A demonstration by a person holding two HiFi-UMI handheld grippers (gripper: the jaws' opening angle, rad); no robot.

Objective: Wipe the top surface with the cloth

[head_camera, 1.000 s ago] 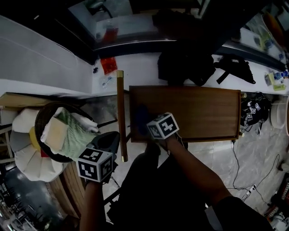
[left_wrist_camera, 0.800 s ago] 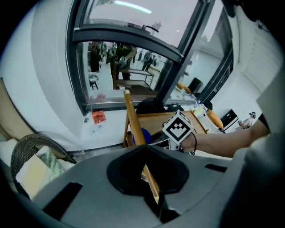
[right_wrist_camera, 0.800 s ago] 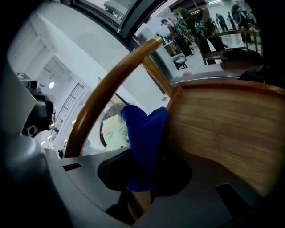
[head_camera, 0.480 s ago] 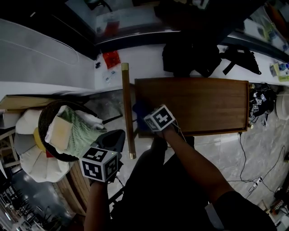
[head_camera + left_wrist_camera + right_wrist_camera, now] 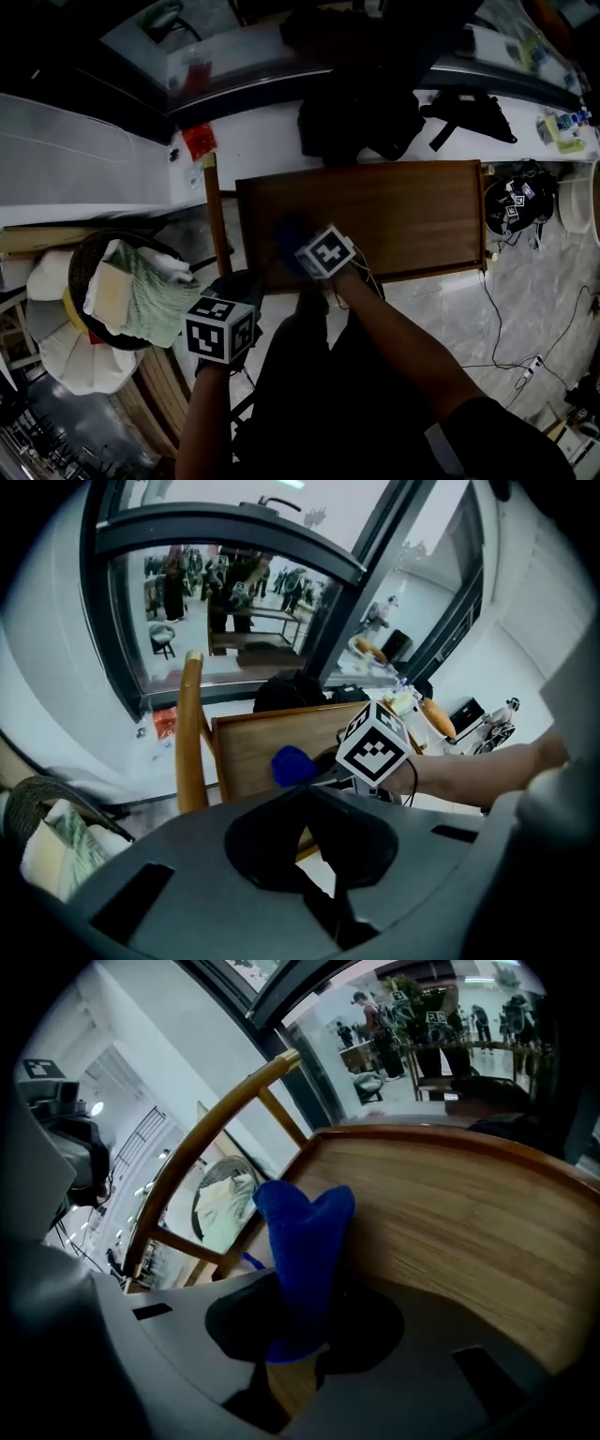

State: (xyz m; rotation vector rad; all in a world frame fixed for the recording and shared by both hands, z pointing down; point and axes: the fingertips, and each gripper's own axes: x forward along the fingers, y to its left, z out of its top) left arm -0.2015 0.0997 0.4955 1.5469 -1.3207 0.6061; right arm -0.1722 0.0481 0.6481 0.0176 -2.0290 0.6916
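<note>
Now the blue cloth (image 5: 302, 1232) is clamped between the jaws of the right gripper (image 5: 298, 1335) at the left end of the wooden top (image 5: 412, 211); the left gripper (image 5: 314, 850) is held beside the table, jaws closed on nothing.

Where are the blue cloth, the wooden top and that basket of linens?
blue cloth (image 5: 302, 1232): right gripper view, middle of the bunched fold.
wooden top (image 5: 403, 211): head view, bare centre of the surface.
basket (image 5: 75, 272): head view, dark left rim.
</note>
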